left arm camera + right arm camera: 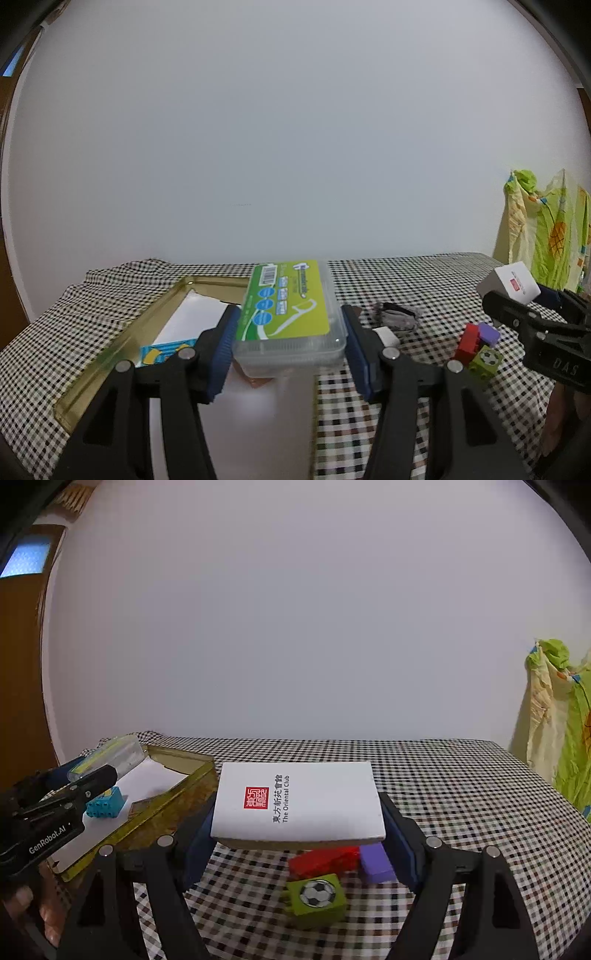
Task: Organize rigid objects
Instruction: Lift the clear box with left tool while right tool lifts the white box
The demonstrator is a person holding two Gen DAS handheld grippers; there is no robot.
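Note:
My left gripper (290, 345) is shut on a clear plastic floss-pick box with a green label (291, 312) and holds it above the gold tray (122, 347). It also shows in the right wrist view (110, 757). My right gripper (297, 834) is shut on a white box with a red seal (299, 801) and holds it above the checked tablecloth (461, 794). Under it lie a red brick (325, 860), a purple block (376, 864) and a green football block (317, 895). A blue brick (105, 805) lies in the tray (177, 801).
A dark crumpled item (397, 317) and a small white piece (386, 334) lie on the cloth right of the tray. A green and yellow patterned cloth (546, 229) hangs at the far right. A white wall stands behind the table.

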